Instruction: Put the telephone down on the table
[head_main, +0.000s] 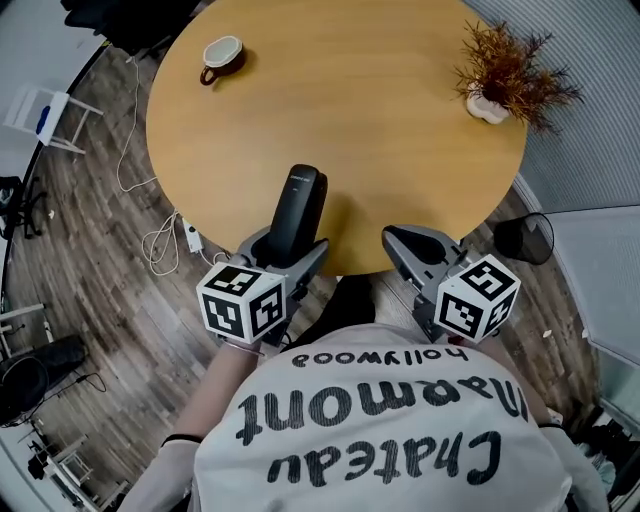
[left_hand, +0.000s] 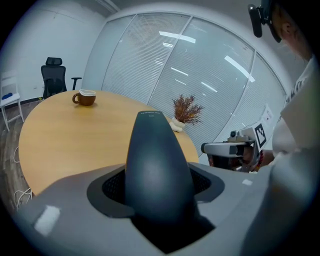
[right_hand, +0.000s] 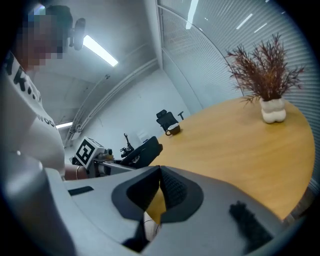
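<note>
Lower end of the telephone (head_main: 301, 200), out of sight between the jaws of the left tongs (head_main: 286, 250).

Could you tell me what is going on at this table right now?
A person stands at the round wooden table with a hand-held tool in each hand. The left tool is clamped on the lower end of a black telephone, which juts out over the table's near edge and is not yet laid down. The right tool is beside it, shut and empty. A brown cup and a small potted plant sit on the far side.
</note>
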